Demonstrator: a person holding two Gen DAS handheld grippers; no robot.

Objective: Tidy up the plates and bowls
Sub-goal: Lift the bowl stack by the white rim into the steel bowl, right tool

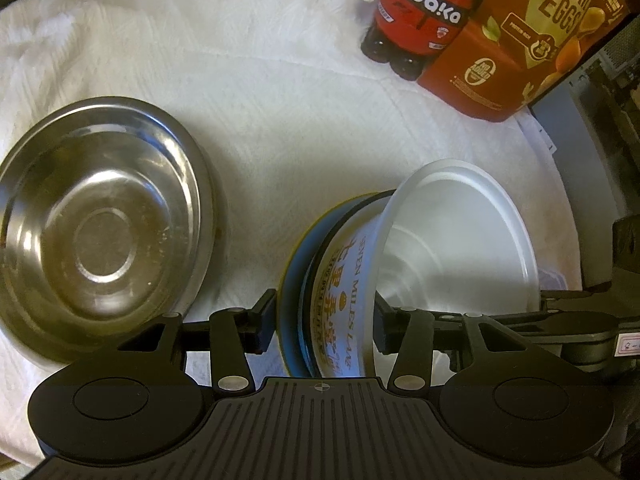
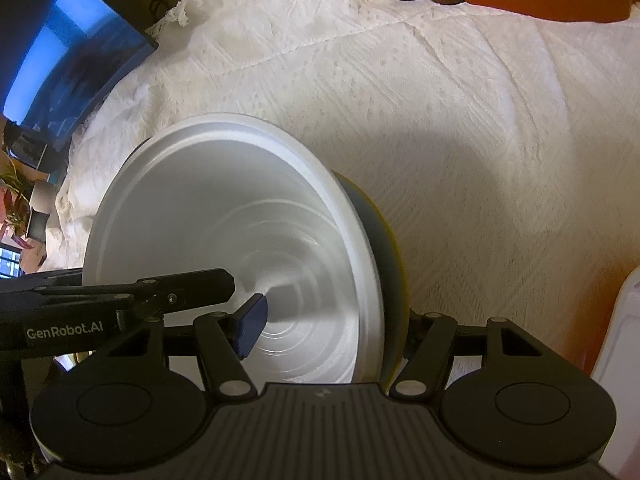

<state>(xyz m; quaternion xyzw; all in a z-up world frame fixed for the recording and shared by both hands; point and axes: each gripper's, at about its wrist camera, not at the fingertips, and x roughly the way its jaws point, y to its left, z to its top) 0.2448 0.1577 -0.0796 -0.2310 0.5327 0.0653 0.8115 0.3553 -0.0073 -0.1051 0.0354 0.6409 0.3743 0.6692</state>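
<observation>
Left gripper [image 1: 324, 320]: fingers set wide, straddling a tilted stack [image 1: 320, 264]. One pad sits against the outer face of the blue plate [image 1: 294, 280], the other inside the white bowl [image 1: 460, 240]. Both look pressed on, so I read this as a grip on the stack.

Steel bowl [image 1: 100, 216]: far left, upright on the cloth [image 1: 280, 120], near the stack but apart from it, untouched. Judged stiff, smooth and slippery, and not fragile. Best taken by pinching the rim, one finger inside and one outside.

Stack: plate at the back, printed bowl [image 1: 348, 292] nested on it, white bowl innermost. It stands on edge at mid-frame. I cannot tell whether its lower edge rests on the cloth.
- Plate and printed bowl look glazed, so probably heavier, hard, slick and chippable.
- White bowl looks like thin plastic, so light and likely to flex under a pinch.
- Nested pieces could slide apart when tilted. Clamping across all three layers near the rim seems the safest hold.

Toy figure [image 1: 420, 12] and egg pouch [image 1: 520, 40]: at the far edge, well apart from the stack.

Right gripper [image 2: 334, 328]: medium gap, also straddling the stack. One finger is inside the white bowl; the other is hidden behind the plate. I cannot tell whether the pads make contact.
</observation>
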